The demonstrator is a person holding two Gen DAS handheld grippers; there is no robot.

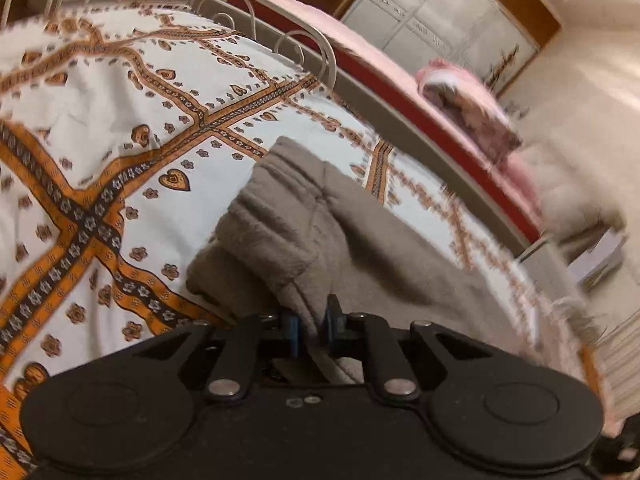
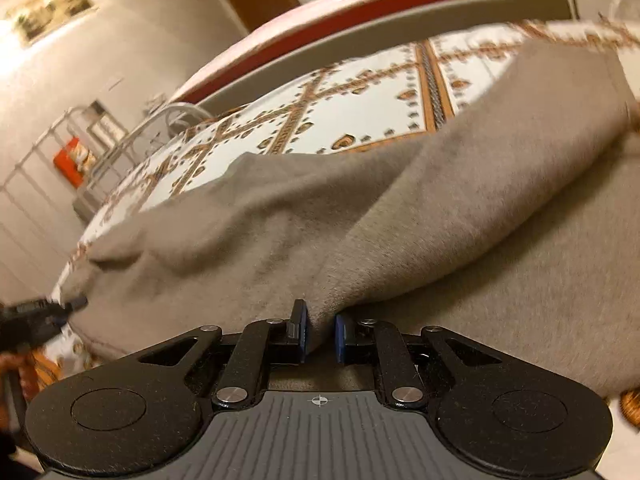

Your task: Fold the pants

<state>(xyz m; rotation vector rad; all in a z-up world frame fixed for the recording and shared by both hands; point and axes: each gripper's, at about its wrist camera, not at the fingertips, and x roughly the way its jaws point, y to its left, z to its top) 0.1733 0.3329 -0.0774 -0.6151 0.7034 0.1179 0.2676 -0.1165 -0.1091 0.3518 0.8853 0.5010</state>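
Observation:
Grey-brown fleece pants [image 1: 320, 240] lie on a bed with a white and orange patterned sheet [image 1: 120, 128]. In the left wrist view my left gripper [image 1: 311, 326] is shut on a fold of the pants, with the ribbed waistband or cuff end bunched just ahead of it. In the right wrist view my right gripper [image 2: 321, 334] is shut on another fold of the pants [image 2: 400, 208], which spread wide in front of it. The left gripper [image 2: 36, 312] shows at the left edge of the right wrist view, at the far end of the cloth.
A white metal bed frame [image 1: 304, 52] runs along the sheet's far side. Behind it is a second bed with a red side and pink cover [image 1: 460, 92]. A white wardrobe [image 1: 440, 12] stands at the back. An orange box [image 2: 72, 160] sits by a rack.

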